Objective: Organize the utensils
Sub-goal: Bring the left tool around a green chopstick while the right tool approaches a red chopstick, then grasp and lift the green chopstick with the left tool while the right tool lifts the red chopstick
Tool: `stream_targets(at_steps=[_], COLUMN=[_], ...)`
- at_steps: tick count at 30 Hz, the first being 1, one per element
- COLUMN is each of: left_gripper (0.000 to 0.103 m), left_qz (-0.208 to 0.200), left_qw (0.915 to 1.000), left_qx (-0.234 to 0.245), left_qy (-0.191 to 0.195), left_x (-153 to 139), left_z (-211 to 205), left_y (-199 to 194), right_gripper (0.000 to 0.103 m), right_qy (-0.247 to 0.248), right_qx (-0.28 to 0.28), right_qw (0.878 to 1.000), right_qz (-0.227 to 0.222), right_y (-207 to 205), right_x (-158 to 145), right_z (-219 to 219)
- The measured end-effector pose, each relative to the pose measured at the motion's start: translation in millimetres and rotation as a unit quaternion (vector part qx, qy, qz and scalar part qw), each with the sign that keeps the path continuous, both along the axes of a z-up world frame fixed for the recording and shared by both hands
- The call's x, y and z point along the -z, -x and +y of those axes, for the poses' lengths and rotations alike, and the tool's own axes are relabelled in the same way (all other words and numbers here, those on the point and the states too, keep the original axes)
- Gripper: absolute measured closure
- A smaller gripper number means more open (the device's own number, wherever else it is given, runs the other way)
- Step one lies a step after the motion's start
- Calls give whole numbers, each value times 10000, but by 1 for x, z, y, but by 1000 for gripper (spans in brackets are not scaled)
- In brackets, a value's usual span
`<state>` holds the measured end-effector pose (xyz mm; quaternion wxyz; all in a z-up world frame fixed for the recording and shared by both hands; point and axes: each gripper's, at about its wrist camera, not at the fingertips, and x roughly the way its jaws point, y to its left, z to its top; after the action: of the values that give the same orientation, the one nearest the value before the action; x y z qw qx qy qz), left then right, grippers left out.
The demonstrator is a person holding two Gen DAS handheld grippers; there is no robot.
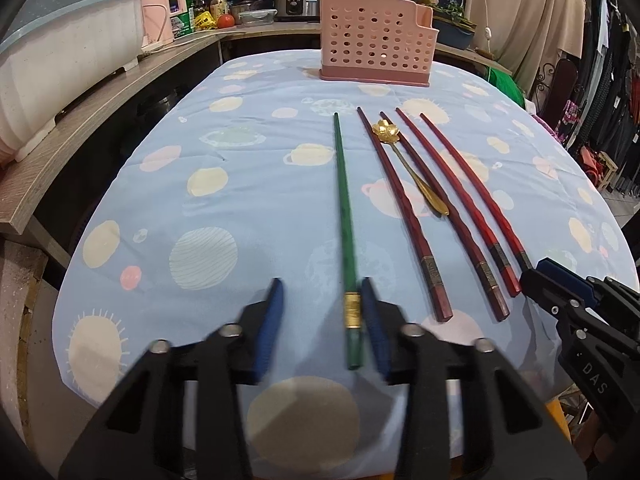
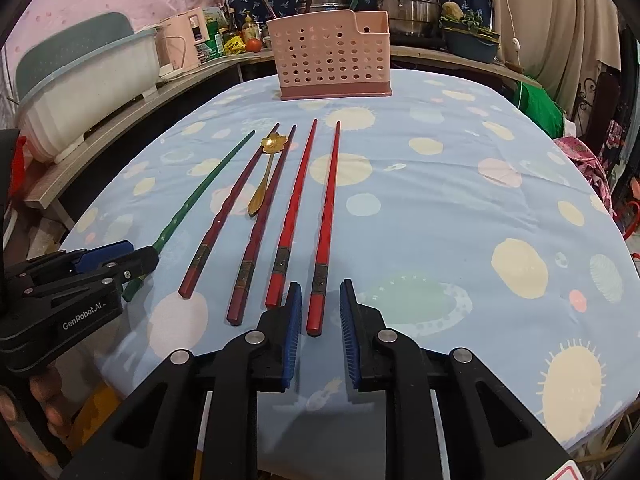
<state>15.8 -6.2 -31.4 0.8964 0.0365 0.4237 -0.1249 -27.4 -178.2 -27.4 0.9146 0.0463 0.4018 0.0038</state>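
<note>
On the near half of the cloth-covered bench (image 1: pixel 160 208) the green chopstick (image 1: pixel 343 216) is laid with its long axis running near to far, thin tip pointed at the pink holder (image 1: pixel 374 44); the left tool (image 1: pixel 322 320) is spread wide around its gold-banded butt, nothing gripped; the right tool (image 2: pixel 320 320) is likewise parted astride the rightmost red chopstick (image 2: pixel 326 216); both sticks are judged light, stiff and slick, best pinched at the thick near end; a gold spoon (image 1: pixel 416 172) is seen among the dark red sticks.

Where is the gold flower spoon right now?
The gold flower spoon lies on the tablecloth between the two dark red chopsticks, right of the green chopstick, short of the pink basket.
</note>
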Motion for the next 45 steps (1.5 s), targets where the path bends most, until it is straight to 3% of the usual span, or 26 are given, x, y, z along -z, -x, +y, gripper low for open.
stream_targets(at_steps=[5,14,23,33,45], left_gripper=[95,96,96,96,96], left_qz=[44,158,280,-66,-802], left_qw=[9999,9998,9994,9989,9939], left_qx=[15,47,-64,-186,-223], left_qy=[96,117,213,432,721], left_x=[-1,-2,-23,-90,-183], left_z=[3,3,11,21,11], left_y=[-2,-3,-5,-27,-100], right_gripper=[95,96,96,96,96], right_qy=[-13,-55,-225,-324,-441], right_qx=[45,54,132,364,483], right_qw=[10000,10000,9994,9955,9879], right_qz=[-1,-13,-211,-815,-1406], right_y=[1,2,3,-14,-78], right_x=[0,-3,-39,-112,-180], right_z=[-3,-5,-15,-38,-73])
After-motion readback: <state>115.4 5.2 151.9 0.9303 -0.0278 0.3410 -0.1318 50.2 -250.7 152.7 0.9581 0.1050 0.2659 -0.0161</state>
